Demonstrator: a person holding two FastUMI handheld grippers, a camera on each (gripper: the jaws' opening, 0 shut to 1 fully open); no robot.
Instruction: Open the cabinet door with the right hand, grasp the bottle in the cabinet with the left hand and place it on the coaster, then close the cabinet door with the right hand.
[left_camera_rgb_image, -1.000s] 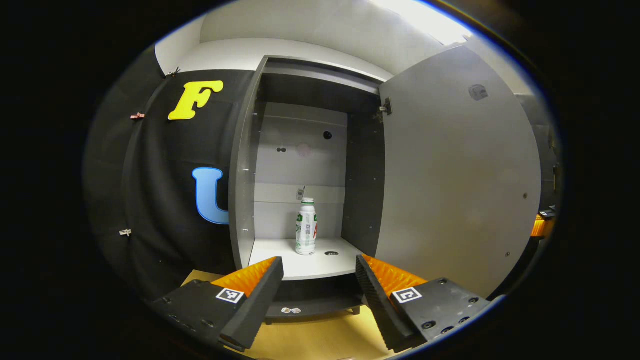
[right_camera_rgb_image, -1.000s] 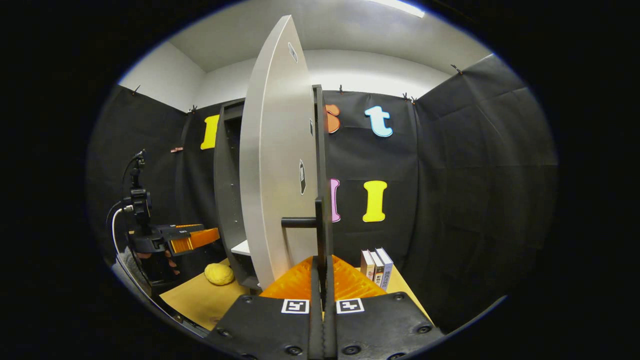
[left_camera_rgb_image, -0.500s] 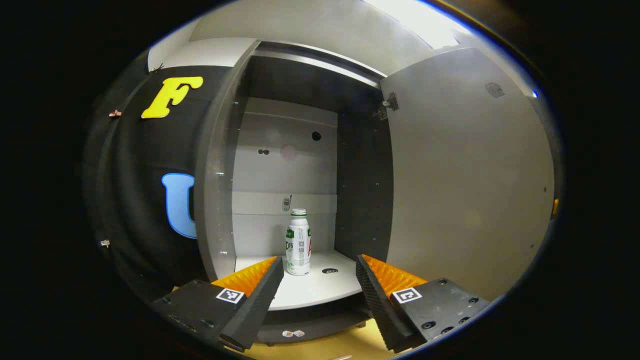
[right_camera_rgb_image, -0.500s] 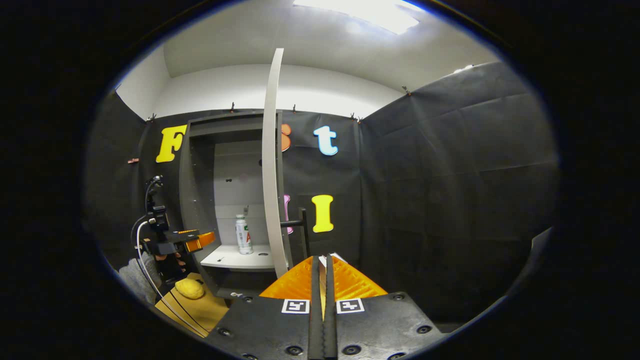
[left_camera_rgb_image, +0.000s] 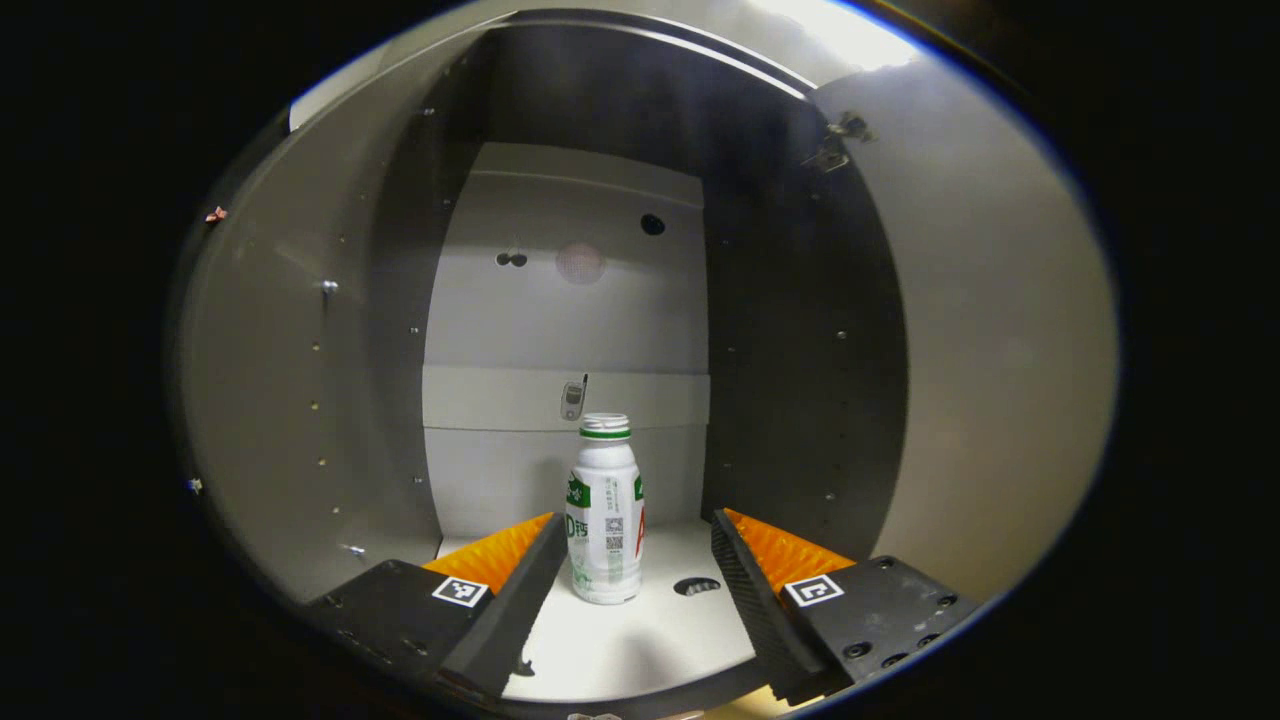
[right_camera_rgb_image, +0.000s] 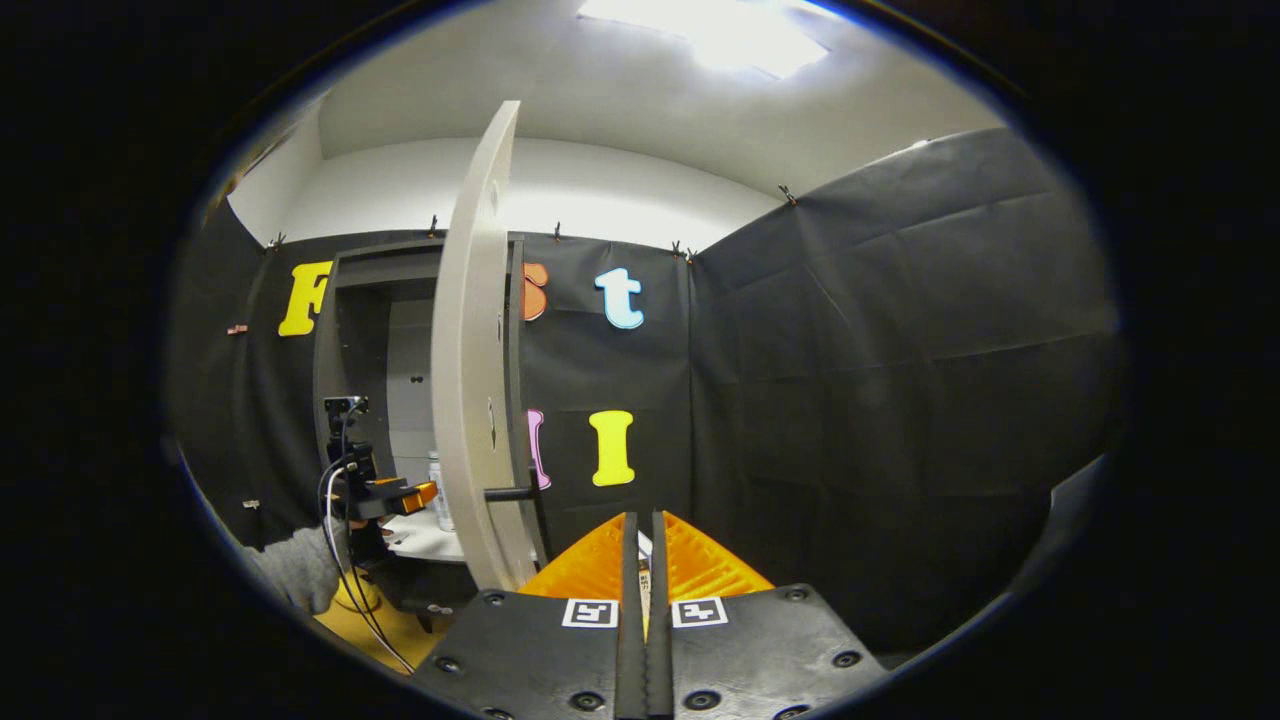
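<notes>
White and green-banded, the bottle (left_camera_rgb_image: 605, 510) stood upright on the cabinet shelf (left_camera_rgb_image: 640, 640) between the left gripper (left_camera_rgb_image: 636, 575)'s wide jaws — untouched. The right gripper (right_camera_rgb_image: 640, 560) hung free beside the open cabinet door (right_camera_rgb_image: 470, 370) — jaws together, empty.

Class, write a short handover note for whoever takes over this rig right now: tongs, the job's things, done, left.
Left tongs: open, inside the cabinet, fingers either side of the bottle, not pressing it.
Right tongs: shut, empty, clear of the door handle.
Bottle: upright on the cabinet shelf.
Door: open.
Done: door opened.
Left: grasp the bottle, set it on the coaster, close the door with the right tongs.
</notes>
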